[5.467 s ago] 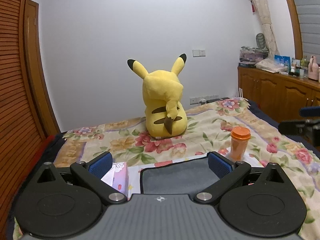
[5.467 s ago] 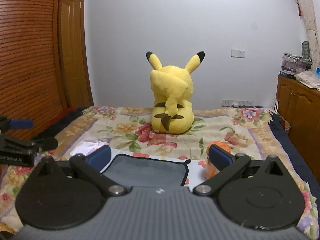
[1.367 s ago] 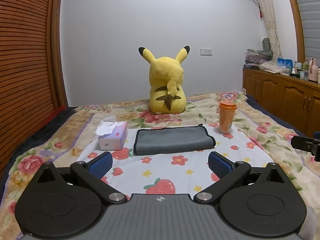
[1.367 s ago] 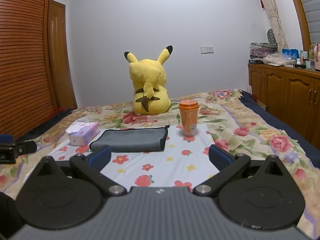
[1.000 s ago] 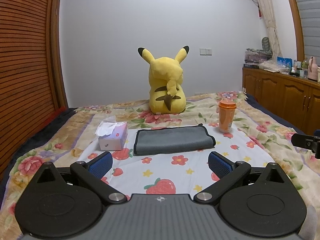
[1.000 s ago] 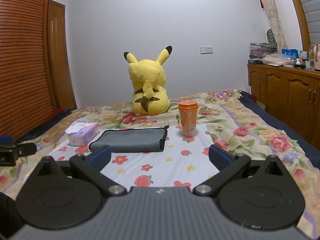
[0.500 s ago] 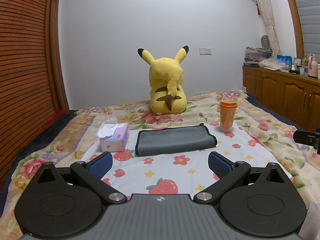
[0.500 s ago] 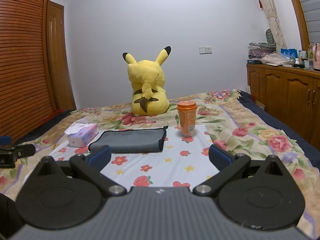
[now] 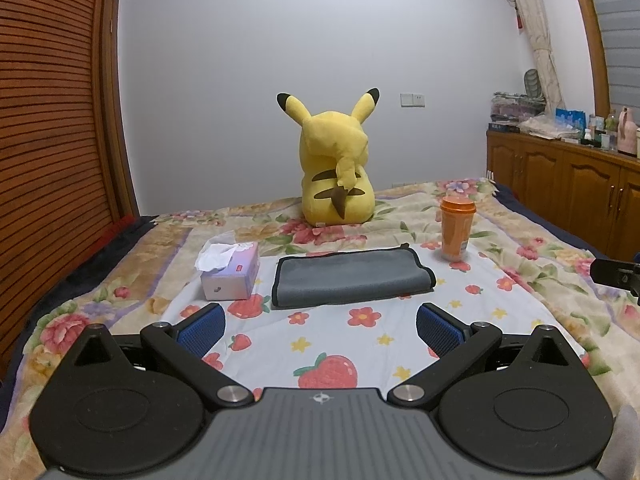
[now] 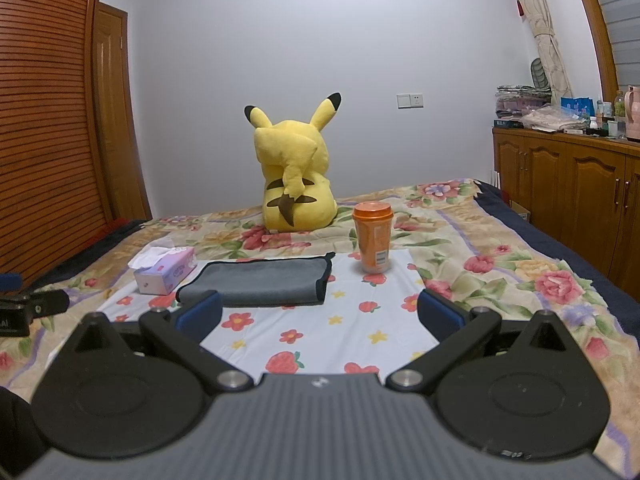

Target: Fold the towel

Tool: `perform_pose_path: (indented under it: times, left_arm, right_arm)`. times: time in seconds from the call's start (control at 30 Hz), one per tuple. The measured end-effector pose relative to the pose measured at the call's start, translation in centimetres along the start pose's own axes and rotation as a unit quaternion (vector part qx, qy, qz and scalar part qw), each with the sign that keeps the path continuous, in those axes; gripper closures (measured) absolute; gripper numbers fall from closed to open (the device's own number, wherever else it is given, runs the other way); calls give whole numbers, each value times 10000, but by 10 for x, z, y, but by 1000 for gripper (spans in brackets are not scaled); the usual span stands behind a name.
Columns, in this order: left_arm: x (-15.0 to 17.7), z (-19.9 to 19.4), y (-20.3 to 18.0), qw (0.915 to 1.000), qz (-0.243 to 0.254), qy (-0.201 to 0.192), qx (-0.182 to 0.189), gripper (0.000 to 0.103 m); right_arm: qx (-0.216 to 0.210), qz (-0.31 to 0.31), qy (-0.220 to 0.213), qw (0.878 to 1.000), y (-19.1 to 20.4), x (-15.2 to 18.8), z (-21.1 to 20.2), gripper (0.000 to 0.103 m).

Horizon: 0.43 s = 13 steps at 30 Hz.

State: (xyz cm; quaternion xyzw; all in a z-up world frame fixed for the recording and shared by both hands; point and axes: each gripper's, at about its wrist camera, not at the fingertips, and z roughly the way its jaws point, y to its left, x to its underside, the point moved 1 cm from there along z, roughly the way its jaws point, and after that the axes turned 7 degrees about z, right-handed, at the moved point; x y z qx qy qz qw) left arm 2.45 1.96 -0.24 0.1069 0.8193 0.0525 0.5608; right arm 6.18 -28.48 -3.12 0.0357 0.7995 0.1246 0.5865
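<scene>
A grey towel with dark trim (image 9: 350, 277) lies folded flat on the white fruit-print cloth (image 9: 360, 344) on the bed; it also shows in the right wrist view (image 10: 262, 282). My left gripper (image 9: 320, 326) is open and empty, held back from the towel's near edge. My right gripper (image 10: 319, 310) is open and empty, also short of the towel, with the towel ahead and to its left. The tip of the right gripper shows at the right edge of the left wrist view (image 9: 616, 274), and the left gripper at the left edge of the right wrist view (image 10: 28, 308).
A tissue box (image 9: 231, 276) sits left of the towel and an orange lidded cup (image 9: 457, 227) right of it. A yellow plush toy (image 9: 338, 184) sits behind. Wooden cabinets (image 9: 568, 196) line the right, a slatted wooden wall (image 9: 52, 160) the left.
Both grippers have pulled back from over the towel, which now lies folded farther ahead. Over the last second they have barely moved.
</scene>
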Motion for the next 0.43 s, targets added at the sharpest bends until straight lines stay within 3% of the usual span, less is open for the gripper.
perform_pose_path:
  times: [0.43]
  left_arm:
    - [3, 1, 1, 10000, 29, 34, -2, 0]
  right_arm:
    - [0, 0, -2, 10000, 0, 0, 0, 0]
